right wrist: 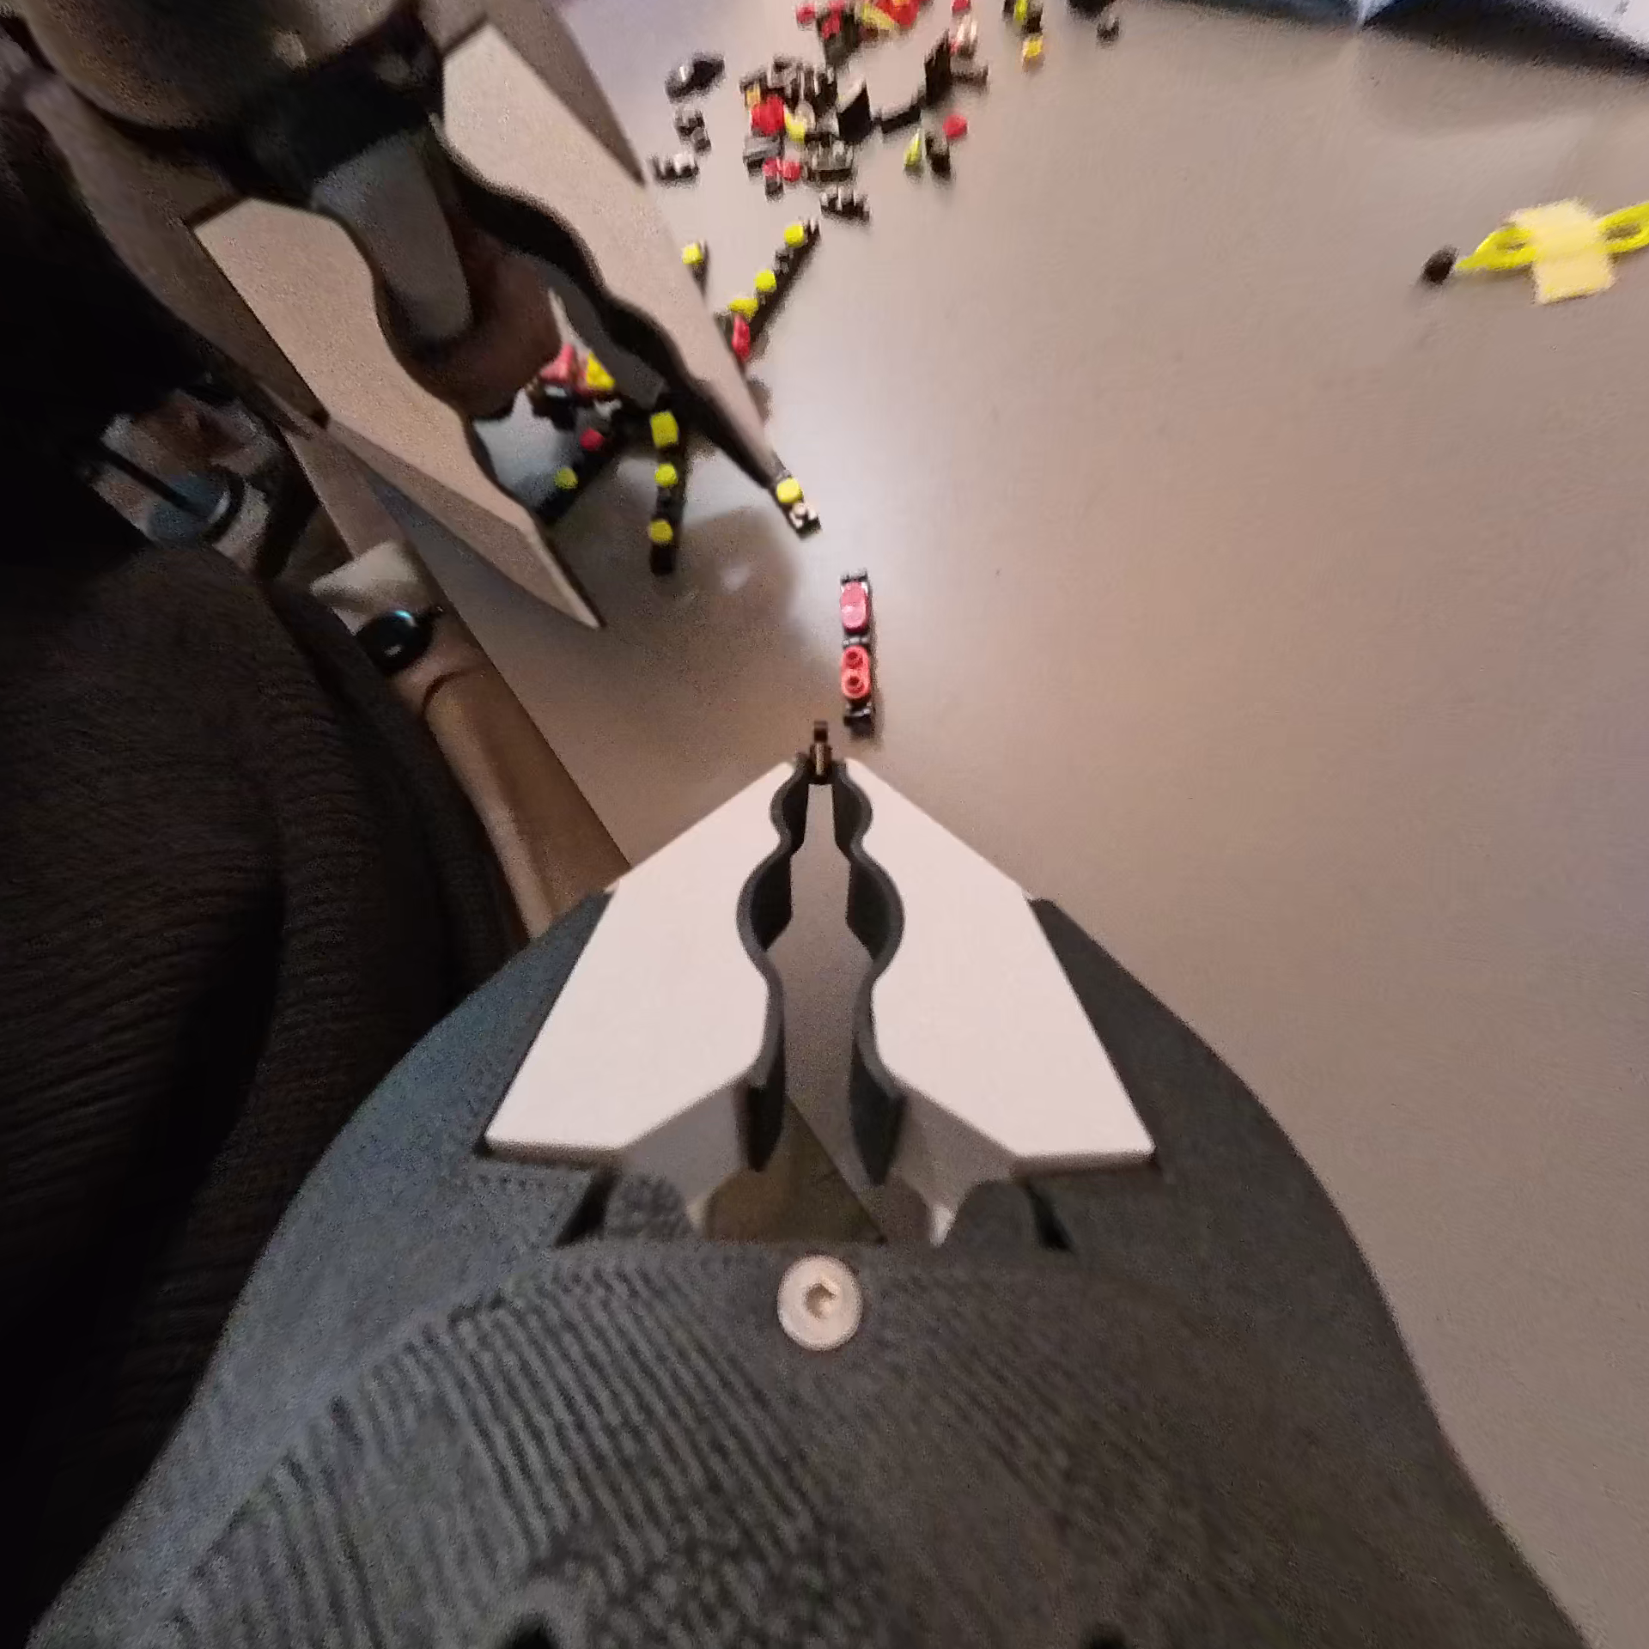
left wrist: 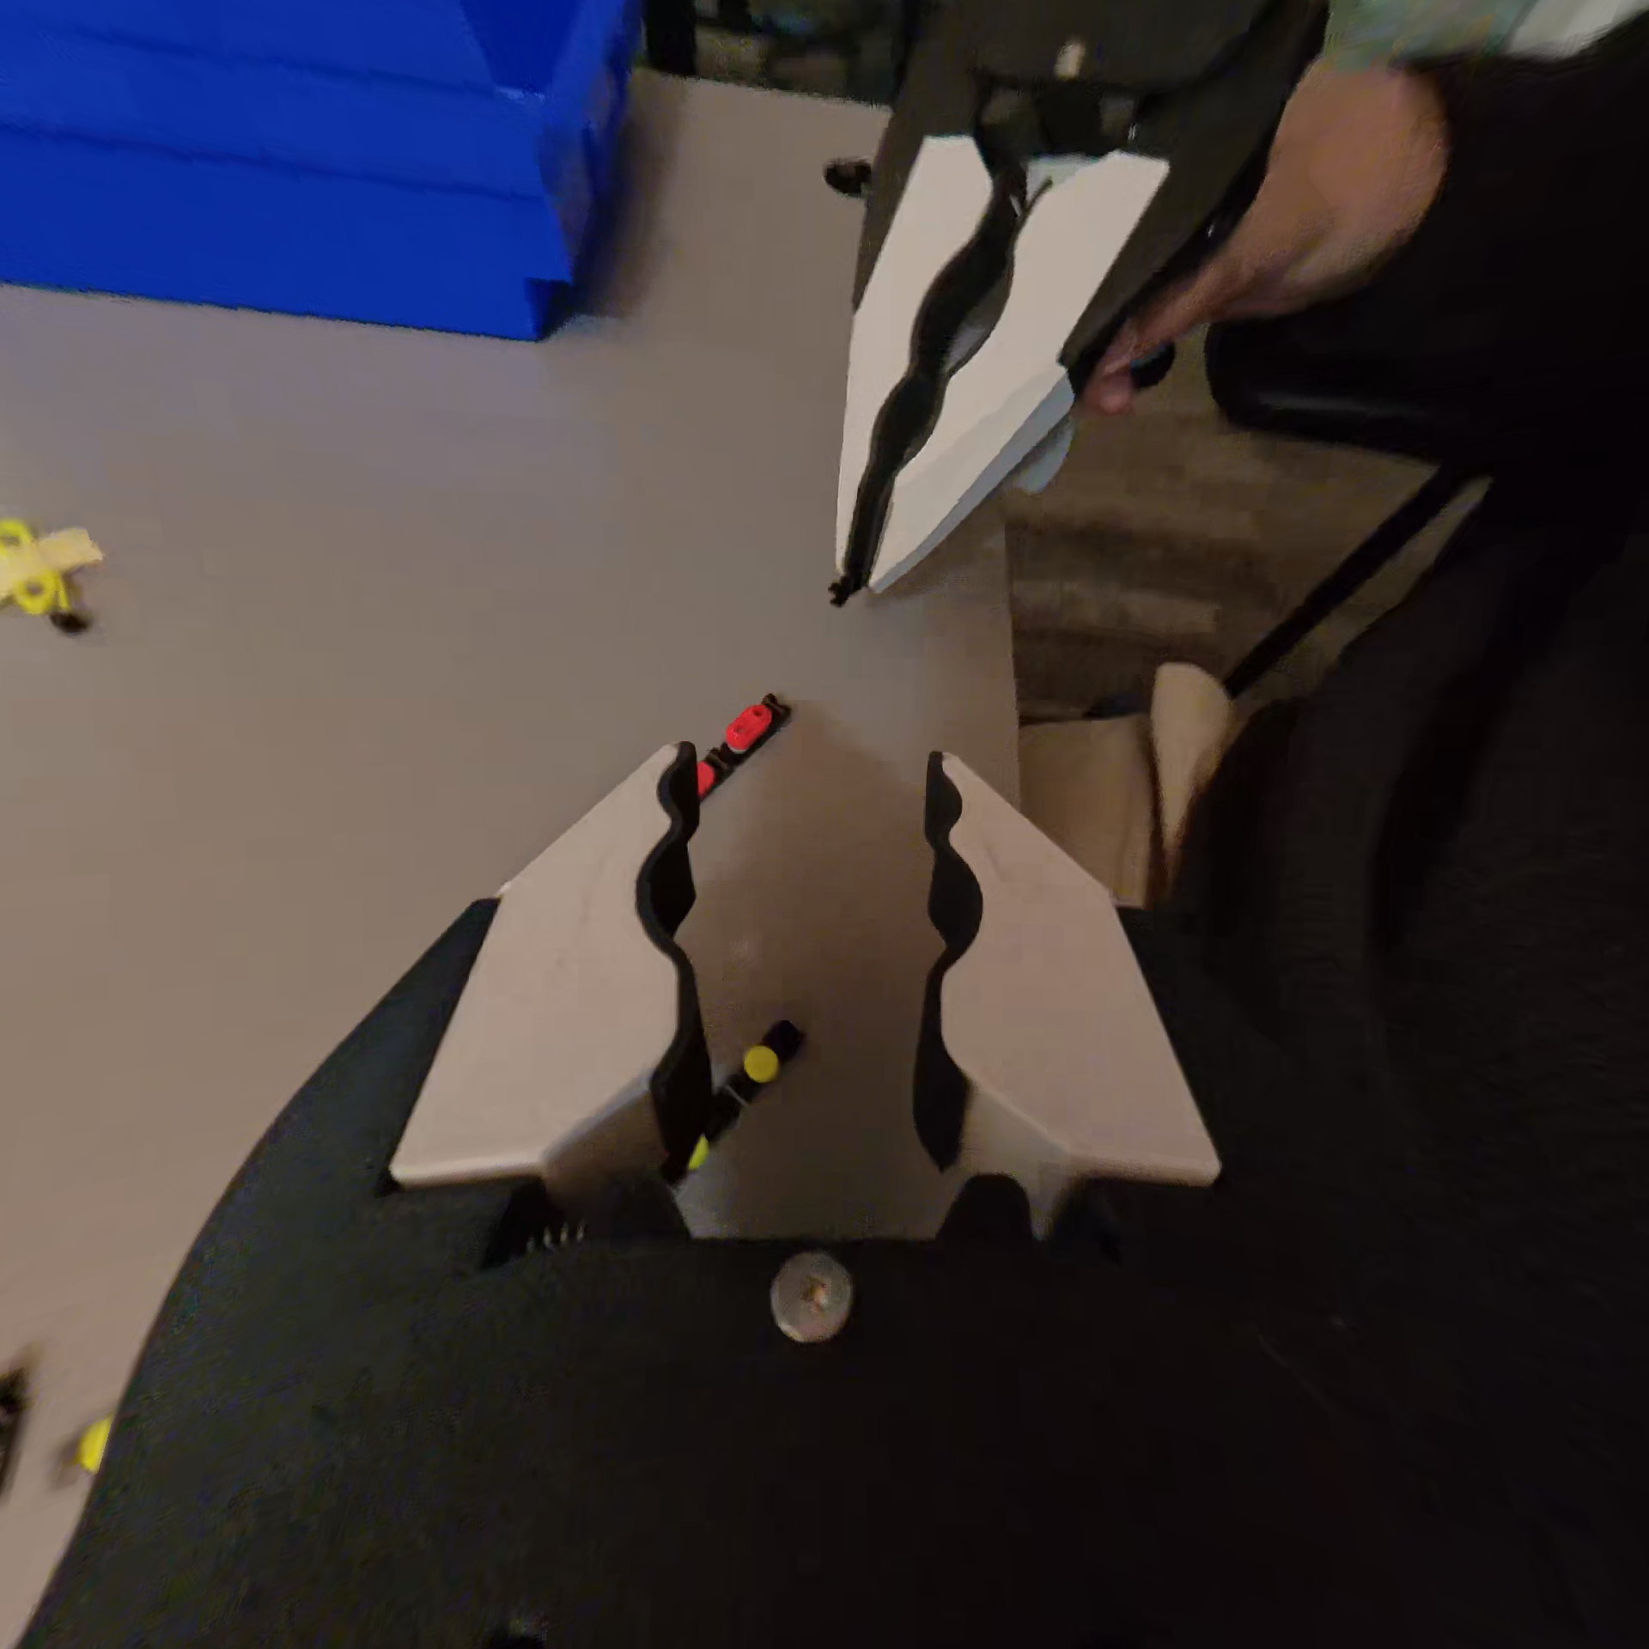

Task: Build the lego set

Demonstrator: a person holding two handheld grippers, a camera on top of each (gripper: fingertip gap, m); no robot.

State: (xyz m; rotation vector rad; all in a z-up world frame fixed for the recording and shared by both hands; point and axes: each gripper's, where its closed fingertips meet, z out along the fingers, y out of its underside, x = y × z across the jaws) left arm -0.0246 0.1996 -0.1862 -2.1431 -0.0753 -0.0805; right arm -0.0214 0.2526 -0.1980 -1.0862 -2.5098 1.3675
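My left gripper [left wrist: 807, 767] is open and empty, low over the grey table [left wrist: 401, 625]. A black strip with red pieces [left wrist: 745, 732] lies just past its left fingertip. A black strip with yellow studs [left wrist: 760, 1064] lies under it, between the fingers. My right gripper [right wrist: 819, 769] is shut on a small black piece [right wrist: 819, 748] pinched at its tips. The red-and-black strip [right wrist: 857, 651] lies just ahead of it. In the left wrist view the right gripper [left wrist: 848, 580] hangs tip-down over the table with the black piece [left wrist: 841, 591]. The left gripper [right wrist: 687, 553] also shows in the right wrist view, over black-and-yellow strips [right wrist: 665, 482].
A pile of loose black, red and yellow pieces [right wrist: 821, 116] lies at the far end of the table. A yellow and tan part [right wrist: 1561, 245] lies apart; it also shows in the left wrist view [left wrist: 36, 571]. Blue bins [left wrist: 285, 152] stand at the back. The table edge [left wrist: 1013, 714] is close by. Spacing between my two grippers at the tips: around 6 cm.
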